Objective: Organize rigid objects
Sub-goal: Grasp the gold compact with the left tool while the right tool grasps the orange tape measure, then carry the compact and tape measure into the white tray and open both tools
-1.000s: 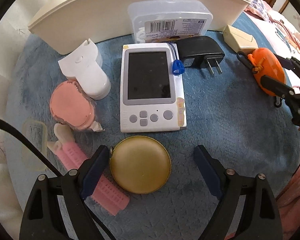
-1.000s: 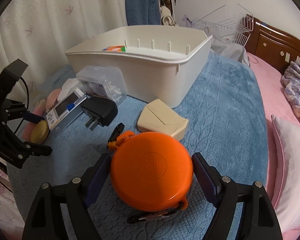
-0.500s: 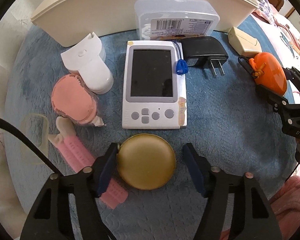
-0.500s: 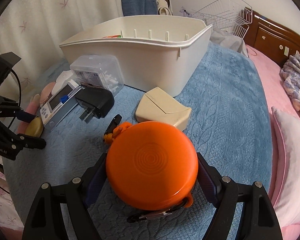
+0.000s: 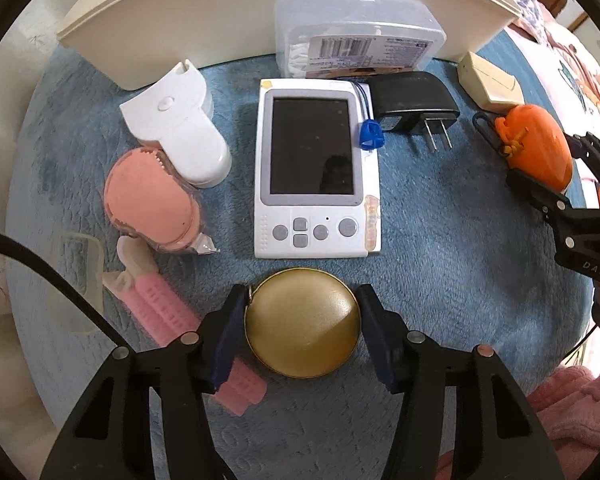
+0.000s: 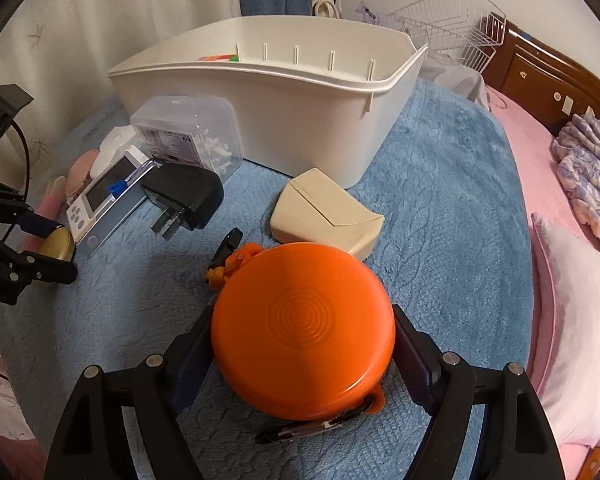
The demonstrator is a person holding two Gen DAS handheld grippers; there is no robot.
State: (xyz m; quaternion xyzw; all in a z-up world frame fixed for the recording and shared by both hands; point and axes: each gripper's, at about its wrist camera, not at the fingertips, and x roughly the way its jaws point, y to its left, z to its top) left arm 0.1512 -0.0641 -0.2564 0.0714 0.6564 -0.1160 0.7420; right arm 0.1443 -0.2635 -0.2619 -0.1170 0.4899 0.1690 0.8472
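Gold round tin (image 5: 302, 322) on blue blanket (image 5: 460, 248), just below white handheld device (image 5: 316, 172). Left gripper (image 5: 302, 328) clamped on tin, pads touching both sides. Pink hair roller (image 5: 188, 332) just left of it, partly under left finger. Orange round case (image 6: 302, 334) near blanket front, beside beige box (image 6: 326, 214). Right gripper (image 6: 302, 356) clenched on orange case, both pads against rim. White bin (image 6: 284, 92) behind; clear plastic box (image 6: 188, 132) and black charger (image 6: 184, 196) in front of it.

A blue blanket (image 5: 440, 240) carried a cream bin (image 6: 300, 120), gold disc (image 5: 302, 324), white handheld device (image 5: 314, 184), black charger (image 5: 412, 104), orange round case (image 6: 304, 340), beige box (image 6: 328, 216) and pink roller (image 5: 172, 320).
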